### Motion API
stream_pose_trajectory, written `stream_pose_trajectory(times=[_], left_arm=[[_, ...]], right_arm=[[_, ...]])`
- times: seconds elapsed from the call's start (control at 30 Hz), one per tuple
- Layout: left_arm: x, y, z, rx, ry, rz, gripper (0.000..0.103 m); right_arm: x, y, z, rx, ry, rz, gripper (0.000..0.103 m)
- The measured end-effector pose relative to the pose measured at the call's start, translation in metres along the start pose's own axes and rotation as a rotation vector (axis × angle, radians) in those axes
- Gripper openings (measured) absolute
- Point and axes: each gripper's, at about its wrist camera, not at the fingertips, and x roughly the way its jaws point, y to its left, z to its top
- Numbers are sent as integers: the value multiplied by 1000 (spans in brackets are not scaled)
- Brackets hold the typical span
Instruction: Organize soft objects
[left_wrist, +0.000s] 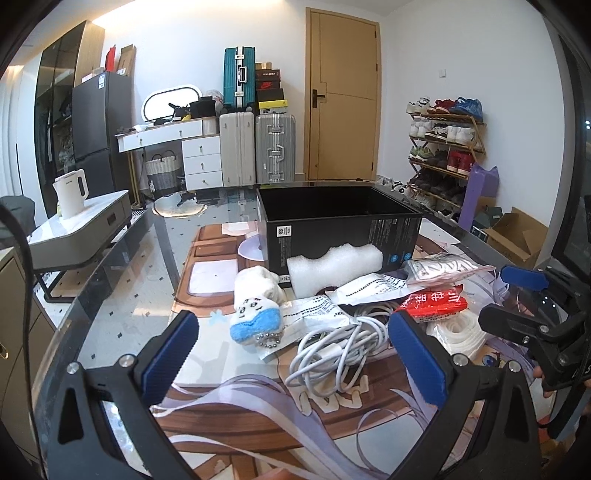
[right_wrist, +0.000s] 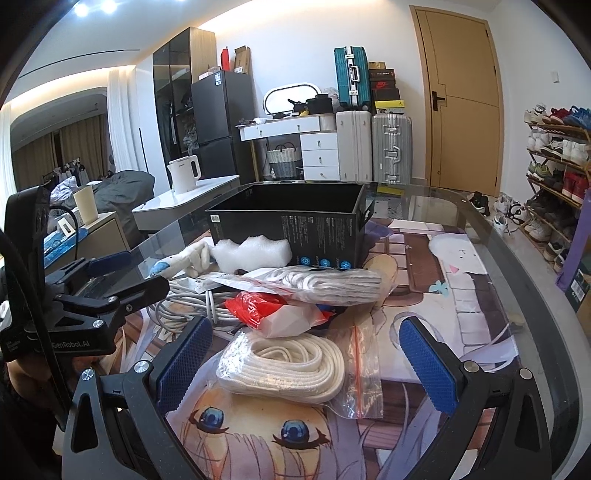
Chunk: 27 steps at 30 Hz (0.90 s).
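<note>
An open black box (left_wrist: 343, 221) stands on the glass table, also in the right wrist view (right_wrist: 291, 218). In front of it lie white foam (left_wrist: 334, 267), a white and blue plush keychain (left_wrist: 255, 306), a coiled white cable (left_wrist: 332, 350), a red packet (left_wrist: 436, 304) and bagged white items (left_wrist: 439, 267). My left gripper (left_wrist: 295, 354) is open just above the cable, empty. My right gripper (right_wrist: 306, 362) is open around a bagged white rope coil (right_wrist: 291, 365), not closed on it. The red packet (right_wrist: 266, 308) and a bagged cloth (right_wrist: 325, 282) lie beyond.
A printed anime mat (right_wrist: 454, 266) covers the table middle. The table's glass edge (right_wrist: 517, 258) curves at the right, with a shoe rack (left_wrist: 447, 147) beyond. A kettle (left_wrist: 72, 194) stands on a side table at the left. Suitcases (left_wrist: 258, 147) stand by the door.
</note>
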Motion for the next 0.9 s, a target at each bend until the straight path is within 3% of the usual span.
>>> stream_pose_trajectory(times=[0.43, 0.9], left_arm=[[1, 27, 13, -64, 21, 9, 103], [13, 36, 25, -47, 54, 37, 103]], right_arm=[[2, -5, 5, 23, 37, -5, 103], [5, -4, 29, 45, 52, -36, 103]])
